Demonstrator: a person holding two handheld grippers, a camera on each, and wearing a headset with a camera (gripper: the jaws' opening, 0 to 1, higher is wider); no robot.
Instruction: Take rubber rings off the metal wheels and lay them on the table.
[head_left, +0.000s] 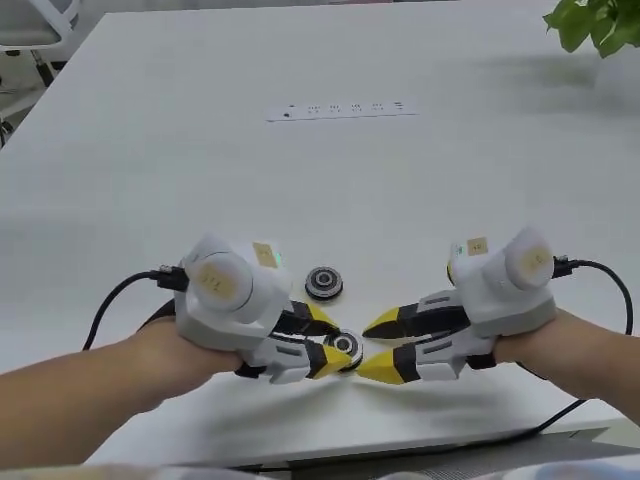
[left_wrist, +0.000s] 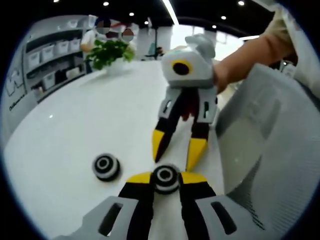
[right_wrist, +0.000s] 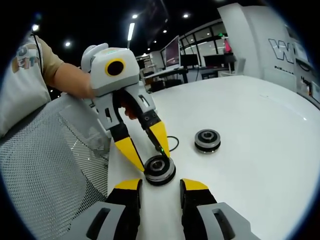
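A wide white tabletop (head_left: 420, 180) carries everything. In the gripper views a grey mesh chair (right_wrist: 50, 165) stands at its near edge, by the person.

The left tool (head_left: 335, 352) lies low over the near part of the tabletop, pointing right. Its yellow-tipped jaws are clamped on a metal wheel (head_left: 346, 347), one tip on each side of the rim. The right tool (head_left: 371, 347) faces it from the right, pointing left. Its jaws stand apart, and their tips are just beside the same wheel. From the right gripper view I cannot tell whether they touch it. A dark cable (head_left: 118, 297) runs off the back of the left tool towards the near left.

A green plant (head_left: 596, 24) sits at the far right corner. A white power strip (head_left: 342, 108) lies flat, far out and near the middle.

The clamped wheel is at the near edge, between the two tools, with a dark band round its rim. A second wheel (head_left: 323, 283) lies flat on the tabletop just beyond the left tool, apart from both tools.
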